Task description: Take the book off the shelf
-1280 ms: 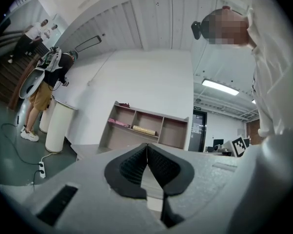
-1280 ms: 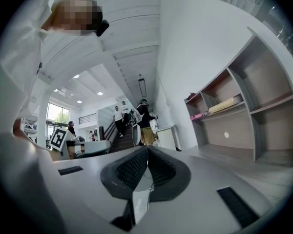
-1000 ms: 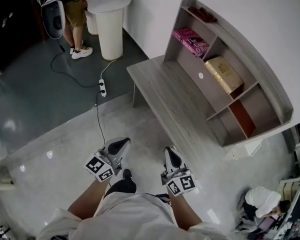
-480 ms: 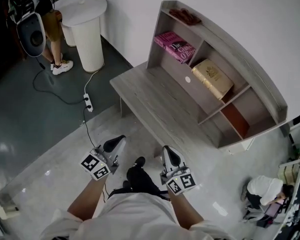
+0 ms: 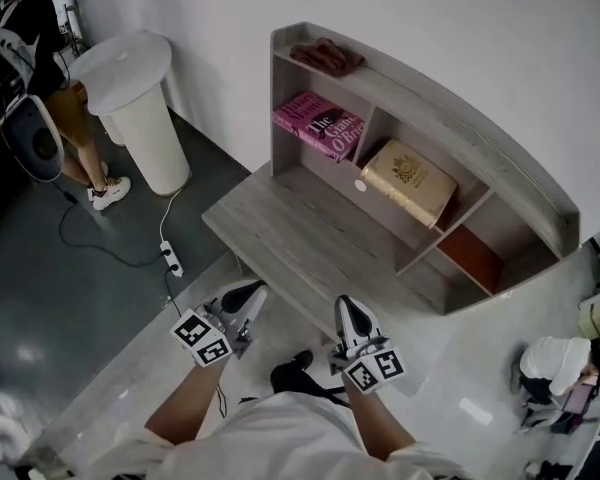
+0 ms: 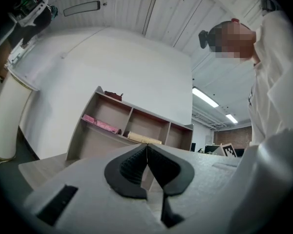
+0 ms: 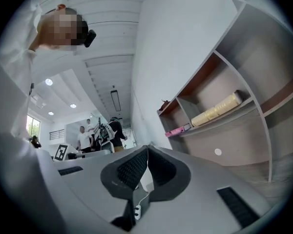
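Short of the near edge of the bench (image 5: 280, 230), over the grey floor: left gripper (image 5: 244, 292), jaws pressed together on nothing. Just beside it, right gripper (image 5: 347, 309), likewise closed and empty, both pointing toward the bench. Along the bench's far edge, against the white wall: shelf unit (image 5: 450, 103) with three compartments. Lying flat in the left compartment, pink book (image 5: 318, 125); lying flat in the middle one, gold book (image 5: 410, 180), both well apart from the grippers. Something reddish in the right compartment, kind unclear. On the shelf unit's top board, near its left end, dark red thing (image 5: 326, 56). Off the bench's left end: white round pedestal table (image 5: 130, 98) and power strip (image 5: 168, 260) on the floor.
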Motion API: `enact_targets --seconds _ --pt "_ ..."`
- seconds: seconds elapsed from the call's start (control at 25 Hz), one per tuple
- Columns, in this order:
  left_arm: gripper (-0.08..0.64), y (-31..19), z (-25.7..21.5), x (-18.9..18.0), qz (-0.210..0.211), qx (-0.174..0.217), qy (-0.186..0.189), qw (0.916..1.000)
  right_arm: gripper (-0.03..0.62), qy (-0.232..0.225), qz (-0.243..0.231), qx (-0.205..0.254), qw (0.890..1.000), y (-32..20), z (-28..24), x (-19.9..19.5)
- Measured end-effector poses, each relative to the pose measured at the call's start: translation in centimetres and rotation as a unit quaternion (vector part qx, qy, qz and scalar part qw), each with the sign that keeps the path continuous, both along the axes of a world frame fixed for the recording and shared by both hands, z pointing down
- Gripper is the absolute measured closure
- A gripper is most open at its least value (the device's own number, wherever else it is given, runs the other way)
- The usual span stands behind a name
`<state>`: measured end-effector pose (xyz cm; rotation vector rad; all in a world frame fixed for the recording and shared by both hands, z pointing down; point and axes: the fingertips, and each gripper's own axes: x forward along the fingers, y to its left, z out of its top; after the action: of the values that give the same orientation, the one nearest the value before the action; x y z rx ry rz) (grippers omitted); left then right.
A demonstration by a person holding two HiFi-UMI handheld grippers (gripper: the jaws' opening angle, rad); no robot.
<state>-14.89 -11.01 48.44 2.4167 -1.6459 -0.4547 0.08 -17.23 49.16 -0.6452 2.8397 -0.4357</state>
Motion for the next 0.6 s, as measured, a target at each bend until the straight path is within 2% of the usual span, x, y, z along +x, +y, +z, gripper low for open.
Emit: enact_targets --seconds 0.36,0.6 --pt "0.543 -11.3 -1.5 0.5 0.073 -0.008 0.027 0.9969 0.577 -0.048 0.053 -0.027 0.997 -9.0 -2.6 1.9" --pt "0.543 -16.6 -1.9 1.1 0.115 -0.025 0.047 0.9919 0.577 -0.108 0.093 -0.068 0.987 -12.9 -4.1 4.1"
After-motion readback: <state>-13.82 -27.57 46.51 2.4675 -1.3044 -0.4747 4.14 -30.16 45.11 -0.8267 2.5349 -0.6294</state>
